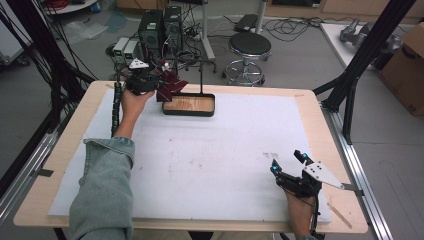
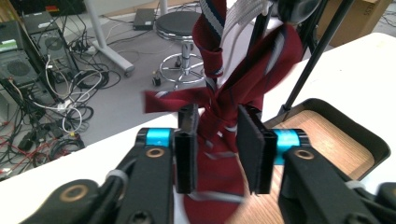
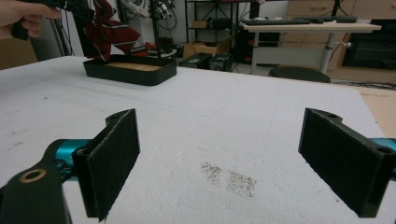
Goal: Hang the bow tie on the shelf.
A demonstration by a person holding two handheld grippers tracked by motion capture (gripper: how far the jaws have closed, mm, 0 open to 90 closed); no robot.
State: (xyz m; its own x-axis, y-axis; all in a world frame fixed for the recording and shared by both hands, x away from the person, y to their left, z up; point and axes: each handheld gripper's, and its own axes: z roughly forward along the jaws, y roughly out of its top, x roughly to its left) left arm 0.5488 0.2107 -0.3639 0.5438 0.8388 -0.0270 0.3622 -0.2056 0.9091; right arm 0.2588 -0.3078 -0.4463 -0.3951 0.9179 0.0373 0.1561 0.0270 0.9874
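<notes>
I am closing the left hand-held gripper [image 2: 217, 149] around the hanging tie [image 2: 243, 88], its long axis vertical between the jaws; the right hand-held gripper [image 1: 288, 162] is resting released, well apart.

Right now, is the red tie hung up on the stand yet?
Partly. The red tie already hangs knotted on the black stand above the wooden tray. The left gripper has its jaws around it. The right gripper waits open, apart. Letting go looks left.

Round stool [image 1: 249, 47], perhaps computer towers [image 1: 161, 27]

Dark-red striped tie [image 2: 219, 116], black wood-floored tray [image 1: 189, 104].
</notes>
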